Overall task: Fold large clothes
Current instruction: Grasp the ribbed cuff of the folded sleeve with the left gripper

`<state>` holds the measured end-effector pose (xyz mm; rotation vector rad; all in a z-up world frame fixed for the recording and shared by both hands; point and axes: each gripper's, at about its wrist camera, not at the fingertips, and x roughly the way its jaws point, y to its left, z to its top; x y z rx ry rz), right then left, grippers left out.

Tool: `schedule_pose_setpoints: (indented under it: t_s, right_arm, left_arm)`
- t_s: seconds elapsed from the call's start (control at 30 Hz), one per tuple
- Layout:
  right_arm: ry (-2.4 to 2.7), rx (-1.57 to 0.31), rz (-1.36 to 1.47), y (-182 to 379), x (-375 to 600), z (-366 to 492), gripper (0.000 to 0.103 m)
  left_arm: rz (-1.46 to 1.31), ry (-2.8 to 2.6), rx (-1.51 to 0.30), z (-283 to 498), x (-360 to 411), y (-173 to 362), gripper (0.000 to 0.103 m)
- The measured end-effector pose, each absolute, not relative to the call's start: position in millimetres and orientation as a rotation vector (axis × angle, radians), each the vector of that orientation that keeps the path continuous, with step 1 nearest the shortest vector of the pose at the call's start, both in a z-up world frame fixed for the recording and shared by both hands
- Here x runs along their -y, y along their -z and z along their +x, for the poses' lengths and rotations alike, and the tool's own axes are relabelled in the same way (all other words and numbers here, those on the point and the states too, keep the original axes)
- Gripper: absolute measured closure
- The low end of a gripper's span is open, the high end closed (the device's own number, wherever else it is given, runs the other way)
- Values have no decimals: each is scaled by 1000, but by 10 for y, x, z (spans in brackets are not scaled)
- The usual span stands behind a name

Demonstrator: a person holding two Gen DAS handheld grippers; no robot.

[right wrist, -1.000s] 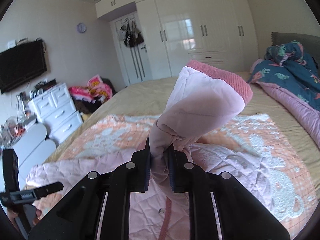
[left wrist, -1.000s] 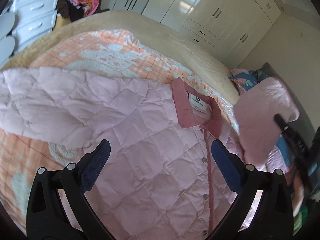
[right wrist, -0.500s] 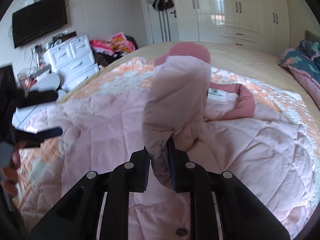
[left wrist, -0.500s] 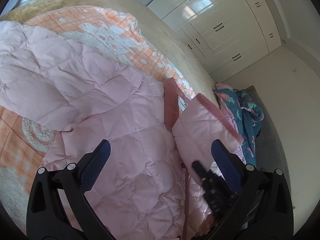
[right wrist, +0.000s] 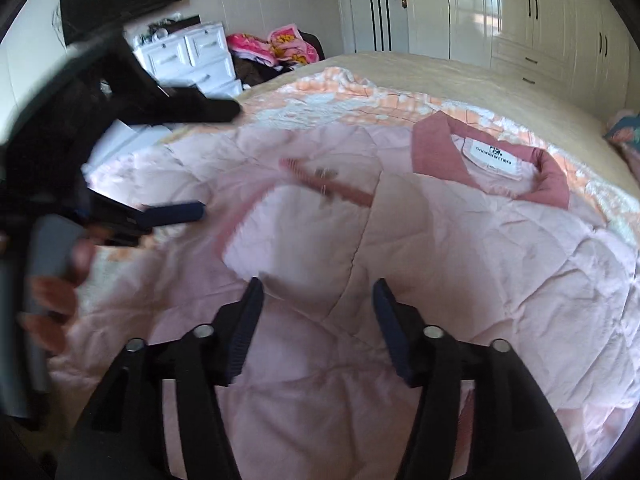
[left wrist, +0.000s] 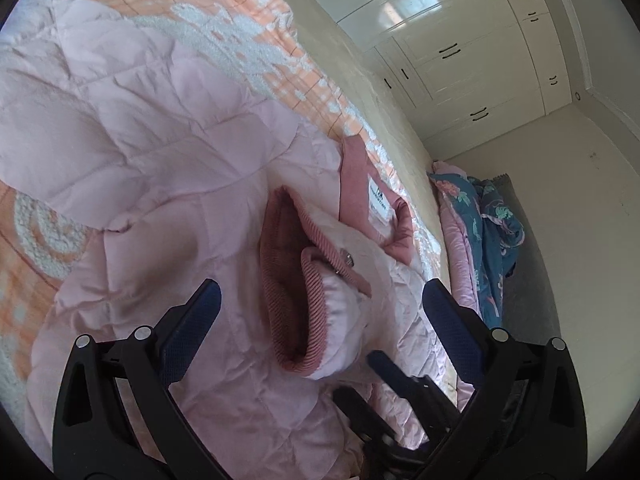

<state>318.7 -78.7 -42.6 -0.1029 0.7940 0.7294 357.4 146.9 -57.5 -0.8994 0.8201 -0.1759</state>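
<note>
A large pale pink quilted jacket (left wrist: 168, 208) lies spread front-up on the bed, its darker pink collar (left wrist: 360, 188) with a white label at the far end. One sleeve with a ribbed pink cuff (left wrist: 292, 280) lies folded across the chest; it shows blurred in the right wrist view (right wrist: 304, 220). My left gripper (left wrist: 320, 316) is open and empty, hovering just above the cuff. My right gripper (right wrist: 316, 320) is open and empty over the jacket's chest (right wrist: 460, 264). The right gripper also shows low in the left wrist view (left wrist: 392, 368), and the left gripper at the left of the right wrist view (right wrist: 176, 214).
The jacket rests on an orange and white blanket (left wrist: 256, 48) over a beige bed (right wrist: 420, 72). White wardrobes (right wrist: 520, 12) line the far wall. A white drawer unit (right wrist: 192, 60) and a clothes pile (right wrist: 272, 46) stand beyond the bed. A blue floral quilt (left wrist: 488, 224) lies by the headboard.
My right gripper carried the sleeve across the jacket's chest, then opened and let it go. The sleeve now lies on the chest. My left gripper moved in over the cuff.
</note>
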Motion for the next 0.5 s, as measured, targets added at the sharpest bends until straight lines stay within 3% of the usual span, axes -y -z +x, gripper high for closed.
schedule_pose_setpoints:
  t_s: [0.23,0.27,0.3,0.37,0.4,0.43,0.5]
  right_arm:
    - [-614,-782,-48,274,1467,3214,39]
    - [-578,-787,-38,280,1610,3243,39]
    - [-548,-790,-30,282,1720,3263,39]
    - [-484,-806,-2,302,1969,3303,39]
    - [-445,-817,24,312,2125,3331,39]
    - [-419,-822,47,322,2243,3356,39]
    - [-374,-836,94,338,2448,3408,39]
  left_arm:
    - [-809,160,-895,3721,-1202,777,11]
    - [-795,166,-892,3728,-1171,779,21]
    - [-776,178,-892,3743,-1128,774,39]
    - [-712,162,-886,3756,-1052,758,64]
    - [-663,148,-883,3756,-1004,740,72]
    - [-612,128,-881,3755,-966,719,89]
    - [-546,116,-852,3735,-924,647,94]
